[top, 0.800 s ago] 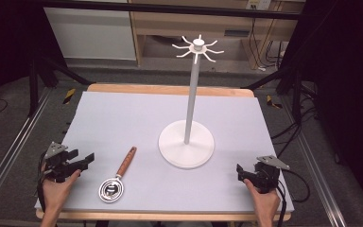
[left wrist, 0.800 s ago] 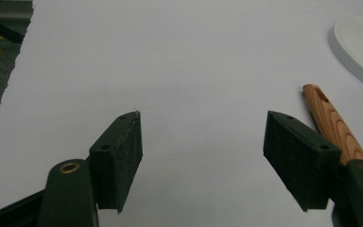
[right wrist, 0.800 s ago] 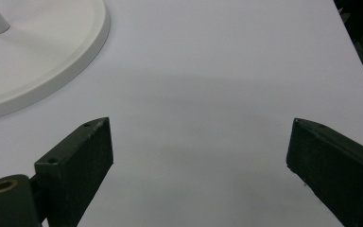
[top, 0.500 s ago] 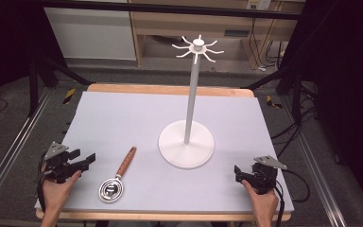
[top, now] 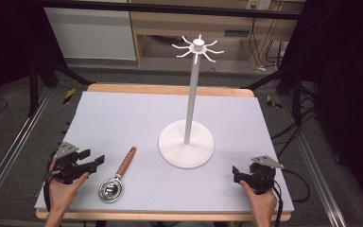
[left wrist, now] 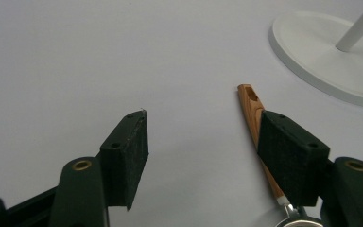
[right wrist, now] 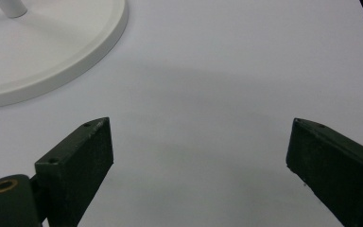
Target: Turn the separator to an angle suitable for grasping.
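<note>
High view: left claw (top: 96, 162) low, level, gaping beside spoon (top: 117, 177)

Left tongs (top: 98, 161): black, two flat rectangular jaws with rough dark pads, brass-coloured screws at the joints, grey three-cornered plate on top.
Right tongs (top: 235, 174): same black build, grey plate, black cable trailing.
Forearms: bare, no sleeves.

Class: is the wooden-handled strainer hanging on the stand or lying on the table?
Lying flat: the strainer rests on the table, apart from the stand.
</note>
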